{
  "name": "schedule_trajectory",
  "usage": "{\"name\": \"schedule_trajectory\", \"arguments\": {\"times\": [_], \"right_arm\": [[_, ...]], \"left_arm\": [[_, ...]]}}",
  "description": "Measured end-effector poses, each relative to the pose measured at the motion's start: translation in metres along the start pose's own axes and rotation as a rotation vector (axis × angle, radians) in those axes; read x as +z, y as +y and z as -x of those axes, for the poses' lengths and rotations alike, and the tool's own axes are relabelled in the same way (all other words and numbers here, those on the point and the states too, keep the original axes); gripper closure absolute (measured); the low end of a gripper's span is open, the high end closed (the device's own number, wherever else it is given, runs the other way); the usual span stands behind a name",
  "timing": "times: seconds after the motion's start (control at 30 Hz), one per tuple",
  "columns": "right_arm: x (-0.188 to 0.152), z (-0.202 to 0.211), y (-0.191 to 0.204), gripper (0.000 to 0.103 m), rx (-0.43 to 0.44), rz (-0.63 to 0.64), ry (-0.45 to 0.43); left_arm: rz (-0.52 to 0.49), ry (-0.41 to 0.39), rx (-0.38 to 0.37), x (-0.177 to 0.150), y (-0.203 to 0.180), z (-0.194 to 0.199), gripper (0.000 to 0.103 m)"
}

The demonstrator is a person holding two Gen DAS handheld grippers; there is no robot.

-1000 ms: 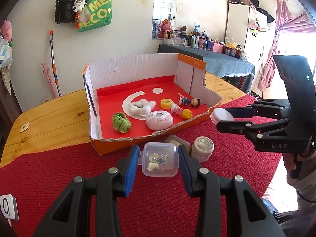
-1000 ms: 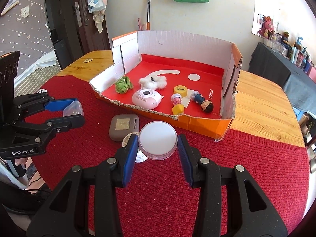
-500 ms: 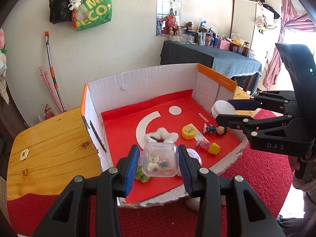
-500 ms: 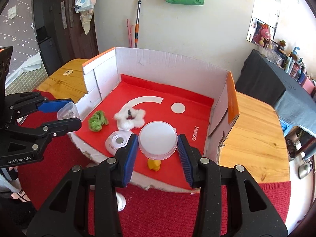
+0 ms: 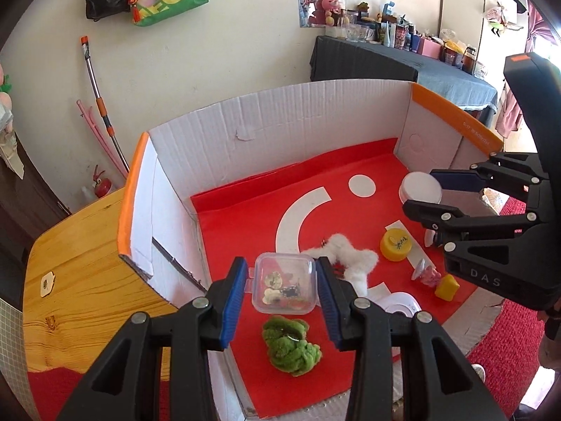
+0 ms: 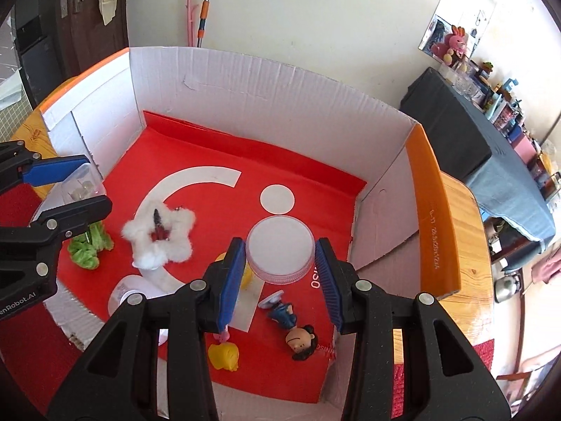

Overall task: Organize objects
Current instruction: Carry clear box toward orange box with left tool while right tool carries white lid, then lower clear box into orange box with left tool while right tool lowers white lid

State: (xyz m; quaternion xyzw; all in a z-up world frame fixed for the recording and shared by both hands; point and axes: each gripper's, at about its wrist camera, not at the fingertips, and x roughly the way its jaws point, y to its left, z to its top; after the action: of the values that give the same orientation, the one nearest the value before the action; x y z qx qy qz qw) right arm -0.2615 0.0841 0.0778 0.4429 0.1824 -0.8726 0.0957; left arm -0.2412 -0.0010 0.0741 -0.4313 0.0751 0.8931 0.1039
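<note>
The left gripper's fingers [image 5: 235, 287] pinch a clear square container [image 5: 284, 287]; the right gripper's fingers [image 6: 234, 263] pinch a round white-lidded jar [image 6: 279, 249]. A second ago both hung over the red bench cloth [image 5: 505, 347]; now both are above the cardboard box [image 6: 266, 84] floor, mid-frame. Readable: "DAS" on the right gripper [image 5: 426, 199], "enRobot.AI" on the left gripper [image 6: 75, 189].

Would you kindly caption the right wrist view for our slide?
Right claw holds a round white-lidded plastic jar above the red-floored cardboard box.
</note>
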Motion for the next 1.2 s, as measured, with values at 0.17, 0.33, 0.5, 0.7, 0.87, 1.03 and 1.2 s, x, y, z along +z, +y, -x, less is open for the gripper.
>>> {"name": "schedule_trajectory", "arguments": {"times": [0.17,0.33,0.5,0.7,0.87,1.03,1.2], "right_arm": [[0.008,-0.017,-0.006,0.063,-0.001,-0.031,0.052],[0.015,-0.031,-0.014,0.063,0.023,-0.071,0.107],[0.019,-0.039,-0.014,0.063,0.018,-0.071,0.141],[0.022,-0.047,-0.02,0.063,0.029,-0.104,0.166],[0.024,-0.052,-0.022,0.063,0.041,-0.122,0.186],[0.027,-0.059,-0.03,0.063,0.05,-0.151,0.206],[0.028,-0.06,-0.031,0.063,0.049,-0.149,0.214]], "left_arm": [[0.015,0.039,0.011,0.004,0.002,-0.013,0.061],[0.044,0.075,0.011,0.006,0.008,-0.023,0.061],[0.054,0.087,0.019,0.008,0.008,-0.026,0.061],[0.101,0.114,-0.002,0.01,0.011,-0.029,0.061],[0.154,0.155,-0.01,0.01,0.016,-0.036,0.061],[0.194,0.169,0.0,0.008,0.02,-0.038,0.061],[0.205,0.176,0.013,0.004,0.02,-0.039,0.061]]}}
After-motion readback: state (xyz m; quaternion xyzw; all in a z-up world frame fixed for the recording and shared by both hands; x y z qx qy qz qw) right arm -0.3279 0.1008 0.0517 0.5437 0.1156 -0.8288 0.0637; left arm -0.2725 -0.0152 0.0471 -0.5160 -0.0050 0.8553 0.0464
